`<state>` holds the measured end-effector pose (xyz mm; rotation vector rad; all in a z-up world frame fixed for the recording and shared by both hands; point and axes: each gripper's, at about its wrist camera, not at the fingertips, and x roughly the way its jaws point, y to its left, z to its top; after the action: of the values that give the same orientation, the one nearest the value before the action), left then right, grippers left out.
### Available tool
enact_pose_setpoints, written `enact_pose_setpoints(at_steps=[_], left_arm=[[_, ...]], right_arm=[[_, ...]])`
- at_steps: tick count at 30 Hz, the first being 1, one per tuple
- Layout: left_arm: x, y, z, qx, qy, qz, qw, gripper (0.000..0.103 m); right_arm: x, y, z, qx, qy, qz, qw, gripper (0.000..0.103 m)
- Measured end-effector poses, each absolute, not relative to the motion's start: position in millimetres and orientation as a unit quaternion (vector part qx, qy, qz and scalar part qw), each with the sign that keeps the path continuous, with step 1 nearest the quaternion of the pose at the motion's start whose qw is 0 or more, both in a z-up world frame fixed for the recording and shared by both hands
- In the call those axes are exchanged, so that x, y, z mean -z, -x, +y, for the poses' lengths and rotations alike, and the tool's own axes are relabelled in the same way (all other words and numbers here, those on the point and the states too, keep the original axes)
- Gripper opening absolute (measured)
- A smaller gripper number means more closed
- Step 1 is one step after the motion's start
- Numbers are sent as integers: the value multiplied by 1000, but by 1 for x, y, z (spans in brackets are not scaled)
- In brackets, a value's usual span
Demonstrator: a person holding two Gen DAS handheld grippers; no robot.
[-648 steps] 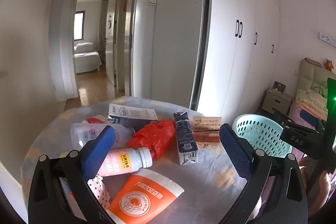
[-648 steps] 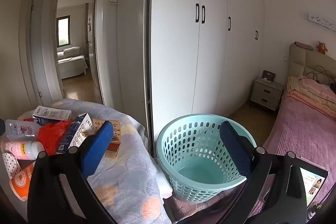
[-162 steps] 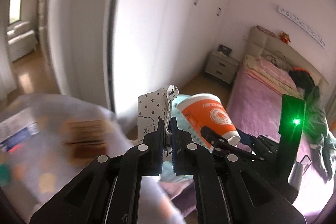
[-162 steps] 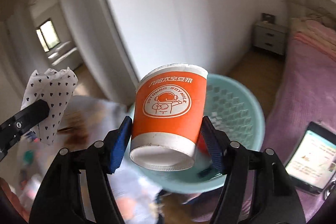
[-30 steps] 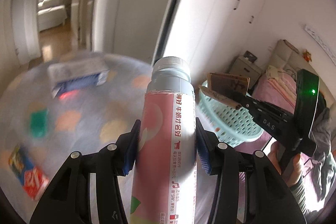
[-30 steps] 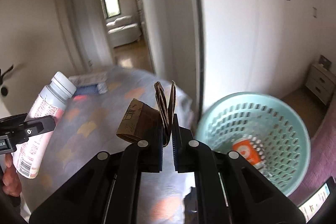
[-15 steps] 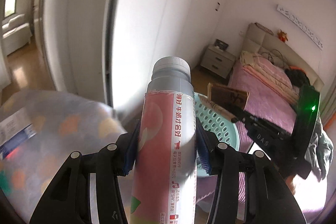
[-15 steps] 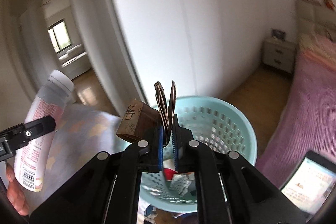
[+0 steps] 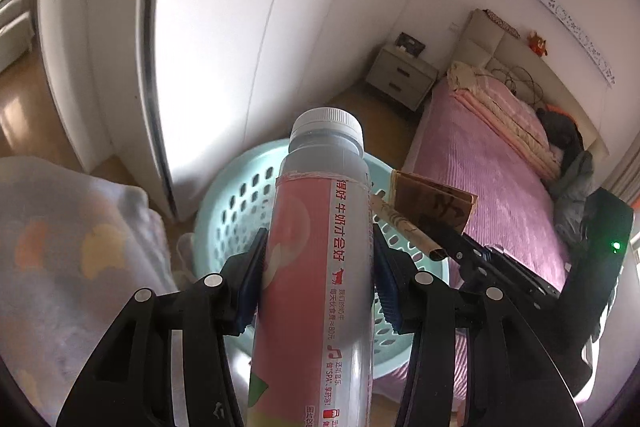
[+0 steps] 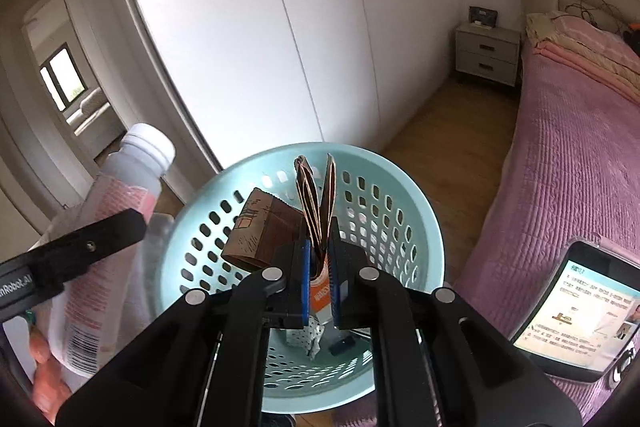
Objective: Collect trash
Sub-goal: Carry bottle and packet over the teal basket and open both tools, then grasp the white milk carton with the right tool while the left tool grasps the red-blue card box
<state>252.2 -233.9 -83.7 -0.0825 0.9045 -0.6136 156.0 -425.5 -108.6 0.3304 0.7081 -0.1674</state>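
Observation:
My left gripper (image 9: 318, 277) is shut on a pink-labelled milk bottle (image 9: 320, 247) with a white cap, held over the near rim of the mint laundry basket (image 9: 228, 211). My right gripper (image 10: 320, 267) is shut on a flattened brown paper box (image 10: 268, 239), held above the basket's (image 10: 420, 227) opening. Inside the basket lie an orange cup (image 10: 320, 297) and a white dotted paper bag (image 10: 306, 337). The bottle also shows in the right wrist view (image 10: 116, 211), left of the basket. The box also shows in the left wrist view (image 9: 436, 205).
The table with a patterned cloth (image 9: 60, 247) is at the left. White wardrobe doors (image 10: 280, 47) stand behind the basket. A pink bed (image 10: 568, 155) and a nightstand (image 10: 486, 53) are at the right. A phone (image 10: 576, 311) lies on the bed.
Both grippers have swung from the table to the basket with their loads. The basket now lies directly under the brown box and just beyond the bottle.

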Motion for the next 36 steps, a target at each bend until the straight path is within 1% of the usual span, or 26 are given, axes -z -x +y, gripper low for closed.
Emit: enact_pose_setpoints(at_steps=[1,2,3,4,5,7,9,11,14,15,16,20,23,24,25,30,32,33,34,35,36], left_arm=[[85,-253,-239,298,42,430,851,47],[86,-254,-241,302,46,427,851,50],[85,-254,-242,305,49,425,851,58],[85,-254,-242,308,53,422,851,64],[84,-253,-241,309,55,419,852,67],[83,-250,-236,311,62,416,852,67],[80,-246,-231,311,65,411,854,67],[77,-241,-224,307,64,405,859,67],[72,-232,-207,298,67,397,866,67],[70,-226,-198,292,69,391,870,67],[66,-224,-192,289,69,388,873,67],[53,-204,-162,254,67,367,893,67],[44,-185,-124,221,78,353,906,67],[41,-181,-115,212,81,349,909,67],[39,-175,-101,196,84,343,915,67],[29,-137,-46,73,61,319,943,67],[28,-123,-24,29,63,315,947,68],[30,-113,-6,-17,65,310,948,68],[31,-106,6,-60,61,307,948,69],[33,-100,19,-115,56,307,943,75],[37,-93,35,-171,59,311,933,77]], right_arm=[[110,-157,-426,83,-160,347,920,8],[110,-159,-425,82,-161,349,920,9],[111,-160,-425,80,-163,351,918,11],[113,-161,-425,78,-167,355,917,16],[113,-163,-427,78,-168,357,916,19],[114,-163,-428,78,-168,359,915,23],[113,-163,-430,76,-171,360,914,24],[112,-159,-427,67,-176,358,915,27],[108,-159,-423,64,-171,358,916,37],[106,-158,-421,63,-172,356,917,43],[104,-157,-419,63,-172,354,917,46],[96,-153,-402,35,-176,345,922,47],[91,-151,-380,10,-171,333,927,47],[89,-151,-372,2,-169,331,928,50],[88,-150,-359,-14,-164,330,930,55],[79,-151,-308,-71,-128,328,933,59],[73,-149,-289,-88,-109,323,936,62],[69,-148,-278,-97,-95,318,938,66],[67,-147,-269,-103,-82,313,941,69],[63,-146,-258,-113,-63,308,942,71],[60,-146,-245,-125,-46,304,943,72]])
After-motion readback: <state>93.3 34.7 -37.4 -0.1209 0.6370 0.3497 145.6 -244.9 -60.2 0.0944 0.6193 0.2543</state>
